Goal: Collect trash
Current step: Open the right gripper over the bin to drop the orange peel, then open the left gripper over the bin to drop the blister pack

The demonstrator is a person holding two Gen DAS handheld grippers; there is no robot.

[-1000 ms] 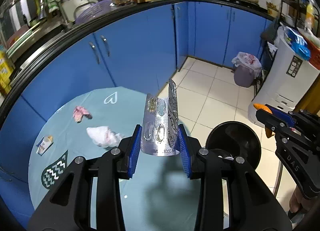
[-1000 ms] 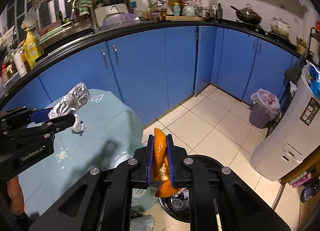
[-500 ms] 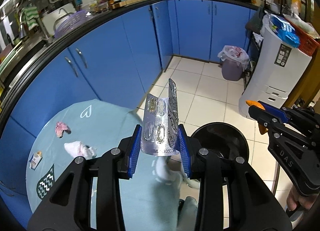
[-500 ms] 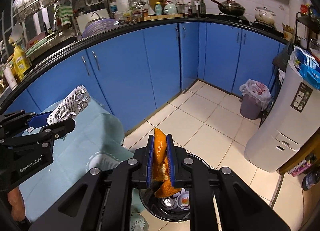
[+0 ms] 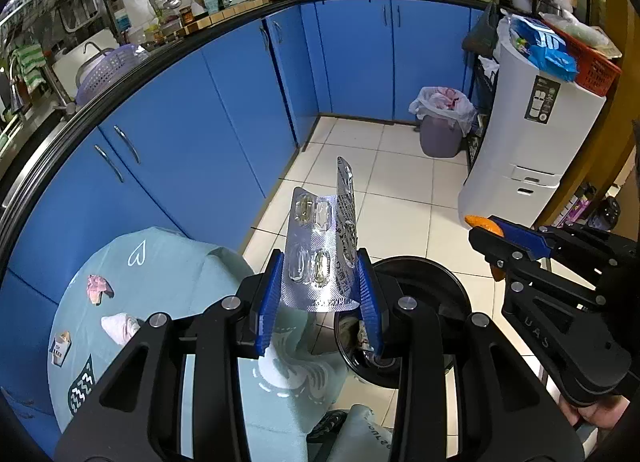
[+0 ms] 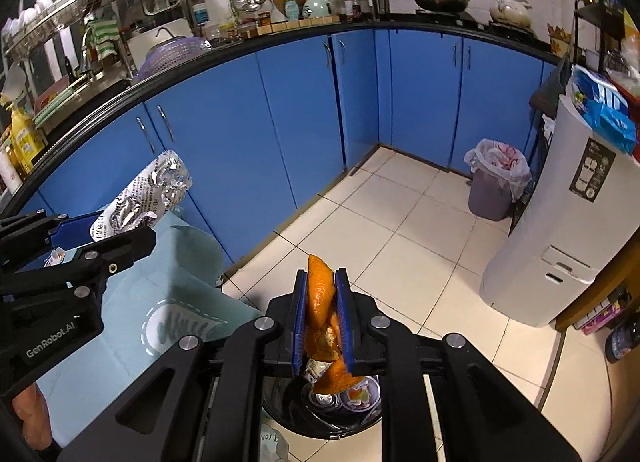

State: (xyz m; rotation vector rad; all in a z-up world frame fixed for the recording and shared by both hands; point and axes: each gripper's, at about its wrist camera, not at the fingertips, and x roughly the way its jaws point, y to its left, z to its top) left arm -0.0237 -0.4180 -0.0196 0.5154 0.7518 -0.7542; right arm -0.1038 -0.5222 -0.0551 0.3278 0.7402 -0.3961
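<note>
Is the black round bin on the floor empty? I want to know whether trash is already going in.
Not empty: the black round bin already holds foil scraps and small wrappers.

Even indoor light is seen; glare is thrown off the foil blister pack (image 5: pixel 322 250); edges are bent and darkened by fisheye distortion.

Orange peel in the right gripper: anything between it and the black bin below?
Nothing visible. The orange peel hangs in the right gripper directly over the open black bin, which has no lid and already holds trash.
</note>
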